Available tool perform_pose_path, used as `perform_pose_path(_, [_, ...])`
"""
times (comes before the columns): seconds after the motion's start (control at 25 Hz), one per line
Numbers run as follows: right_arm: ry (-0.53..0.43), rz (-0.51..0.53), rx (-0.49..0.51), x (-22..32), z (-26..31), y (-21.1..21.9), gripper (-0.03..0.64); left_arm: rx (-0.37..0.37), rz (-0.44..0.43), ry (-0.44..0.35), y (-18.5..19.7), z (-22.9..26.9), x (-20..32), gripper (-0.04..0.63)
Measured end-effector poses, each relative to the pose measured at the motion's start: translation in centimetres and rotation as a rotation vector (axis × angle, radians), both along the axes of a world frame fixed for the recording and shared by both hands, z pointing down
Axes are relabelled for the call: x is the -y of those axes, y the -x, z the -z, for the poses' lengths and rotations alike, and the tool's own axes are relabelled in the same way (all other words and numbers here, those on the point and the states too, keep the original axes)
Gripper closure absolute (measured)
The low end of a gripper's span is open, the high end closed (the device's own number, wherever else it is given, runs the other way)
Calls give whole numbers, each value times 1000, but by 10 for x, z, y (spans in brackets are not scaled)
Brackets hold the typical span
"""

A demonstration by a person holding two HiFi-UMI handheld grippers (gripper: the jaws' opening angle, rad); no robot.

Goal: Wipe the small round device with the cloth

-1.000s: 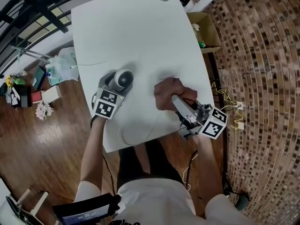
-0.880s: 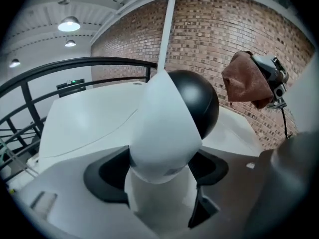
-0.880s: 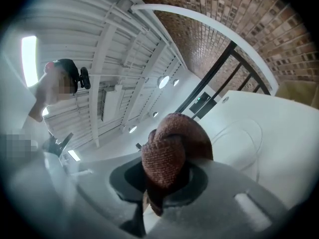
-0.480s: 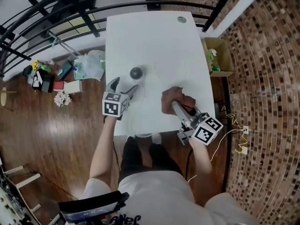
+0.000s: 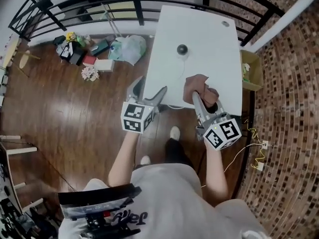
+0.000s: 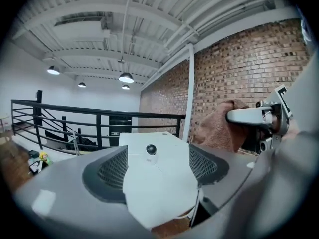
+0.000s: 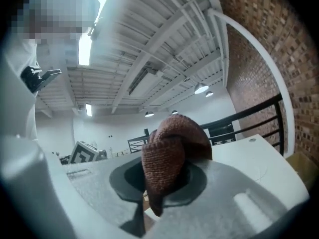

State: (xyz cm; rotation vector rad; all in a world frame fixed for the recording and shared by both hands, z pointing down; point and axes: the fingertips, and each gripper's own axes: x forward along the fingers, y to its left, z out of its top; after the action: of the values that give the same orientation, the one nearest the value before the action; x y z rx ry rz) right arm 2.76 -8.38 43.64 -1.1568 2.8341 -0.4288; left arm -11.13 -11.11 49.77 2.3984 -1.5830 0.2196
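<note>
The small round device (image 5: 182, 49) sits on the white table (image 5: 209, 29), toward its far half, with nothing touching it. The right gripper (image 5: 202, 99) is over the table's near edge, its jaws clamped on the brown cloth (image 5: 196, 87), which bunches out ahead of them over the table's near part, well apart from the device. The left gripper (image 5: 148, 91) hangs just off the table's near left corner, above the wooden floor (image 5: 75, 113); its jaws stand apart and are closing, with nothing between them
</note>
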Motion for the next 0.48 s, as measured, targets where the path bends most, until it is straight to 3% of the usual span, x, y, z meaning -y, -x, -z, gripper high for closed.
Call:
perform_pose_path(0.12, [7,-58,4,-57,-2,15,594,-33,-4,-40,17,1,-64,187])
perform_pose_path(0.36, [132,-158,-86,-175,-35,58,592,-51,-127,2,30,-6,-184,207])
perform_pose_path(0.48, [93,-165,-97,-204,-14,76,592,-121,-134,-32,37,16,-213,209])
